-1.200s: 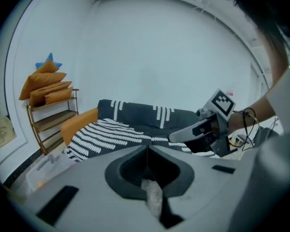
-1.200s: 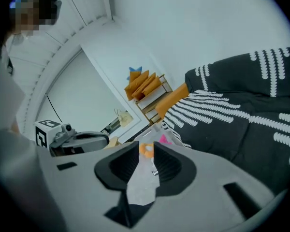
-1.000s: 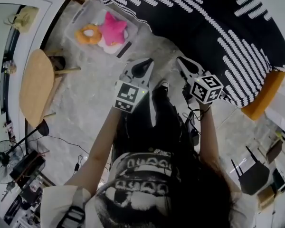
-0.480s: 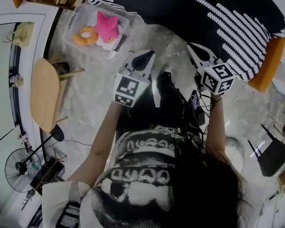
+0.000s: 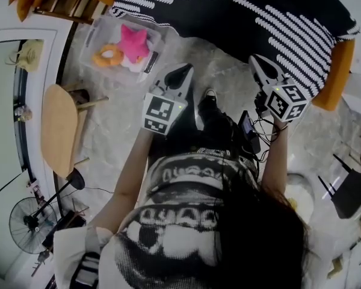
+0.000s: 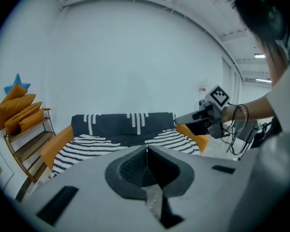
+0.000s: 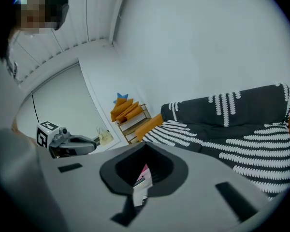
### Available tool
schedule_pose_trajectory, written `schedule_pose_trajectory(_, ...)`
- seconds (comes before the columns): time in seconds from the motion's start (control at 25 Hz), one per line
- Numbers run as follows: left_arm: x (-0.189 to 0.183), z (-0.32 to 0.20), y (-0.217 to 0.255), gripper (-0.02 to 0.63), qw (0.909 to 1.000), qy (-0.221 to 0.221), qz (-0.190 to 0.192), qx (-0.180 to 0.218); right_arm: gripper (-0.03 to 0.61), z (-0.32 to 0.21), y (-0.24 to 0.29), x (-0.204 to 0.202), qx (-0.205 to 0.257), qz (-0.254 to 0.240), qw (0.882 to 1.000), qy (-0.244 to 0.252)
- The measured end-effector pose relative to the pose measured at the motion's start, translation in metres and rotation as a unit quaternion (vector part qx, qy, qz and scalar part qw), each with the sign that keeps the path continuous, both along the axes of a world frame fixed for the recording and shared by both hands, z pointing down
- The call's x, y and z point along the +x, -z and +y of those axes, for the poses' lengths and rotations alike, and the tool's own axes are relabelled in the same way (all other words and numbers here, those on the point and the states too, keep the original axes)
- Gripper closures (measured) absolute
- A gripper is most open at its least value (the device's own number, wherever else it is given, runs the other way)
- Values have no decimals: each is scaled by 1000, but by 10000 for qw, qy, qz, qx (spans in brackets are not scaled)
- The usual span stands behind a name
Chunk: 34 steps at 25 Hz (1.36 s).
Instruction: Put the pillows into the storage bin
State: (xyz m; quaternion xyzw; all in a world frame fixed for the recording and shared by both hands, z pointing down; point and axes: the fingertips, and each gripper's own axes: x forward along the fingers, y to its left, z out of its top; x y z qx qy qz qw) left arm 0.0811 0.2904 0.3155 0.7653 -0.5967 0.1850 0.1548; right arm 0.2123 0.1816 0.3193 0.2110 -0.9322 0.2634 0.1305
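On the floor at the upper left of the head view stands the clear storage bin [image 5: 91, 34]. It holds a pink star pillow [image 5: 134, 42], an orange ring pillow [image 5: 105, 57] and a white one. My left gripper [image 5: 183, 72] hovers right of the bin, shut and holding nothing [image 6: 146, 149]. My right gripper [image 5: 257, 61] is held further right at the edge of the striped sofa [image 5: 246, 11], also shut and holding nothing [image 7: 145, 145]. Each gripper view shows the other gripper in the air.
A round wooden stool [image 5: 57, 128] stands left of the person, with a fan [image 5: 29, 221] below it. A shelf of orange cushions [image 7: 128, 112] with a blue star on top stands by the wall. The person's shoe [image 5: 209, 95] lies between the grippers.
The head view has swung, so the bin sits higher and further left. The right gripper has drifted rightward away from the left one. The pillows in the bin have not moved.
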Motion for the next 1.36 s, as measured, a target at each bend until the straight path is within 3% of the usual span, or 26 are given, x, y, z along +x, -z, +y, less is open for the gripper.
schedule_pose_trajectory(0.2, -6, -4, 10, 607, 10000, -8, -16, 55, 575, -1, 12, 1, -24, -56, 9999, -118)
schedule_pose_trajectory(0.8, -35, 10, 4, 607, 9987, 513, 21, -65, 576, -6, 11, 1, -62, 92, 9999, -112)
schedule_pose_trajectory(1.36, -39, 24, -2, 607, 9975, 705, 54, -71, 575, -1, 16, 15, -17, 174, 9997, -146)
